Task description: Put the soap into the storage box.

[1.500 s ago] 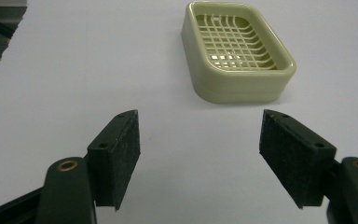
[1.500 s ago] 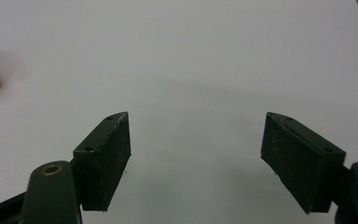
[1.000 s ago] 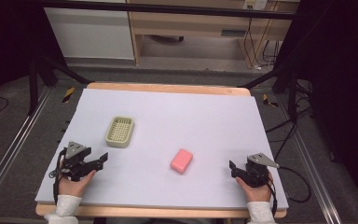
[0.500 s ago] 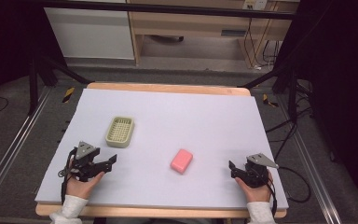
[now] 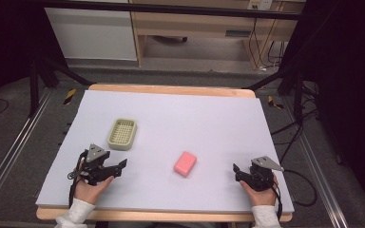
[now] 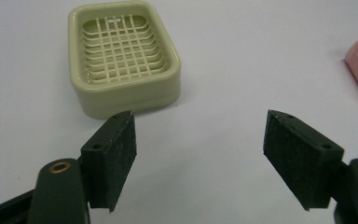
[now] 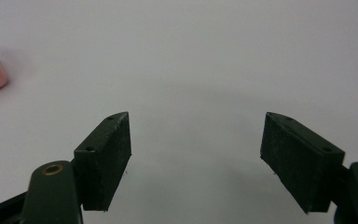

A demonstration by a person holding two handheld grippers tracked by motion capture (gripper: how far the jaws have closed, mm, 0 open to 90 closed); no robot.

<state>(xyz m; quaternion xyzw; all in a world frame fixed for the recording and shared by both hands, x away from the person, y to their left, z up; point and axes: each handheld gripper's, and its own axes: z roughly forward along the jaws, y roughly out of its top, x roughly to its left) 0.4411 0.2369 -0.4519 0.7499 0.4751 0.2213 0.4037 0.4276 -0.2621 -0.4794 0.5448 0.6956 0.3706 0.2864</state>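
Soap (image 5: 185, 163) lies pink on the table (image 5: 218, 118), right of the ribbed dish (image 5: 122, 133). My left gripper (image 5: 116, 167) has slid in nearer the dish, jaws apart and empty; my right gripper (image 5: 237, 172), jaws apart too, waits beyond the soap. A pickup looks imminent.

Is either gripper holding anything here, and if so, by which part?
Nothing is held. The left gripper and right gripper are both open and empty; soap dish and pink soap lie untouched.
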